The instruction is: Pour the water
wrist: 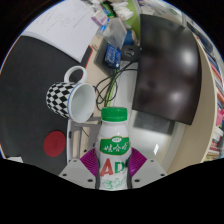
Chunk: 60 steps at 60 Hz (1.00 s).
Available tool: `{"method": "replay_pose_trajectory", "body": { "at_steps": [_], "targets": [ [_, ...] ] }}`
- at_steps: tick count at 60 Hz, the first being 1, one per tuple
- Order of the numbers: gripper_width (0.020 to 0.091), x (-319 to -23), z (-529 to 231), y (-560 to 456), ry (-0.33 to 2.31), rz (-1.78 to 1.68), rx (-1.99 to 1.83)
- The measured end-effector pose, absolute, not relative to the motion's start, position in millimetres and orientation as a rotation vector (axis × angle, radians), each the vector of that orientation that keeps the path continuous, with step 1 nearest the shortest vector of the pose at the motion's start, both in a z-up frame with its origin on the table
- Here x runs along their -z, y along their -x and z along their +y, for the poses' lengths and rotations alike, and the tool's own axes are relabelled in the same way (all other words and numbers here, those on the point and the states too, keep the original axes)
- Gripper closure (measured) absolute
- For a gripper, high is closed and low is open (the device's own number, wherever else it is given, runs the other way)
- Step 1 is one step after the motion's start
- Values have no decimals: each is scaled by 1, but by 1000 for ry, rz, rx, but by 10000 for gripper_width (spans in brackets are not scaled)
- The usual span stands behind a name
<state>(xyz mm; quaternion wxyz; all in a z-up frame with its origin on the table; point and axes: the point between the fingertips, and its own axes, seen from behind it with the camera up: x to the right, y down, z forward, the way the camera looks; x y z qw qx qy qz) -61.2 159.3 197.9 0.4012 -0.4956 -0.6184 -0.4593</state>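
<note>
Between the gripper (113, 178) fingers, clamped, stands the capped AD bottle (115, 150); beyond-left, the checkered mug (68, 95) awaits pouring.

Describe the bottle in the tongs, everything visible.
The bottle is white plastic with a green screw cap, closed, and a green label with red "AD" lettering. It stands roughly upright between the tongs, whose fingers press its lower sides; its base is hidden. A checkered mug stands on the desk beyond it, apart.
</note>
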Motion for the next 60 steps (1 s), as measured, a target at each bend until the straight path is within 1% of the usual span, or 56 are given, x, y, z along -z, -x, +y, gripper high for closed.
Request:
{"method": "replay_pose_trajectory", "body": {
  "at_steps": [3, 14, 19, 28, 40, 47, 51, 60],
  "targets": [
    [735, -194, 162, 62, 1233, -1605, 1212],
    [736, -181, 171, 64, 1163, -1722, 1332],
    [737, -173, 171, 64, 1172, -1742, 1327],
    [735, -177, 164, 65, 1236, -1685, 1251],
    [734, -224, 135, 74, 1473, -1323, 848],
    [736, -242, 125, 66, 1618, -1040, 584],
    [734, -245, 124, 58, 1674, -878, 456],
    [734, -230, 129, 51, 1761, -501, 95]
  ]
}}
